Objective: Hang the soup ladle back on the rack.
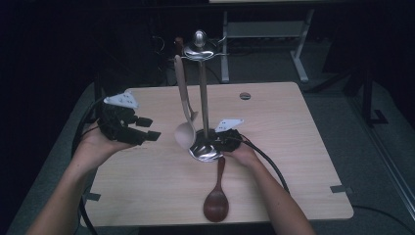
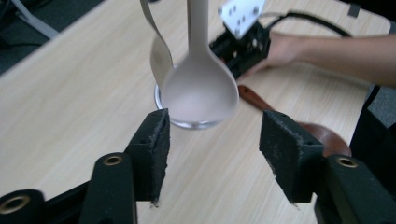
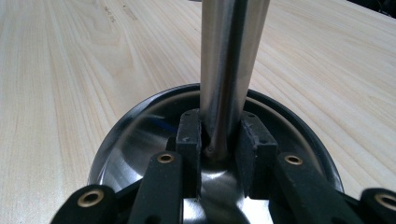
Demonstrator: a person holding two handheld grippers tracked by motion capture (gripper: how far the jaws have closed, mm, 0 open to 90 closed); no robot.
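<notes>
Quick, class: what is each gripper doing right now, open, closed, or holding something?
Left gripper: open, nothing between the pads; the pale spoon hangs just beyond them.
Right gripper: closed on the stand's metal pole at its base.

The left gripper (image 1: 147,128) hovered, jaws apart and empty. The right gripper (image 1: 222,142) sat low — jaws apparently clamped tight.

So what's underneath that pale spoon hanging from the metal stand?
Beneath the pale spoon sits the stand's round steel base on the wooden table. The spoon's bowl covers part of the base rim in the left gripper view.
</notes>
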